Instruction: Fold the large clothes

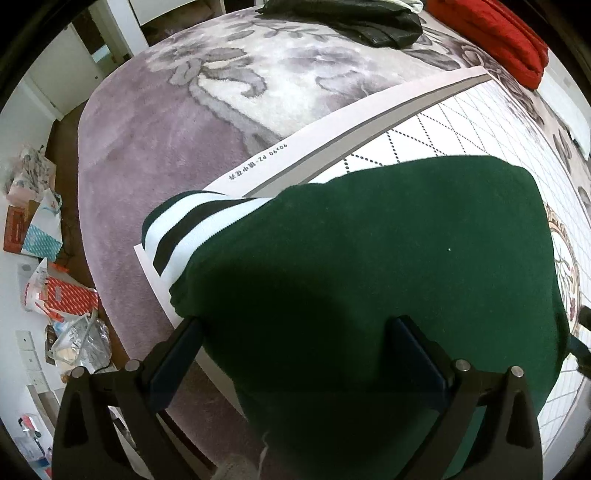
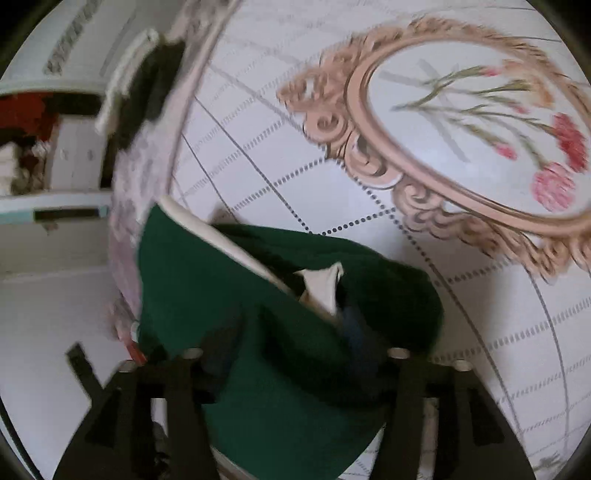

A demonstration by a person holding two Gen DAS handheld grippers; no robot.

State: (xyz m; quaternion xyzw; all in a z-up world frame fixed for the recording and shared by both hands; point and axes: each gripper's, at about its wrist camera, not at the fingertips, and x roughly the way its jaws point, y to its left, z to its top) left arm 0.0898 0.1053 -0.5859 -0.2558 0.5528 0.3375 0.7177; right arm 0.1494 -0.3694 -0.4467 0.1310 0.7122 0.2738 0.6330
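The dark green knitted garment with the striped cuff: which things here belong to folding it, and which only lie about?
Part of the job:
dark green knitted garment
white gridded folding mat
left gripper
right gripper

Lying about:
black leather jacket
red folded cloth
bags on the floor

blurred: whole right-wrist view | cut off: red cloth (image 1: pixel 495 40), black garment (image 1: pixel 354 18)
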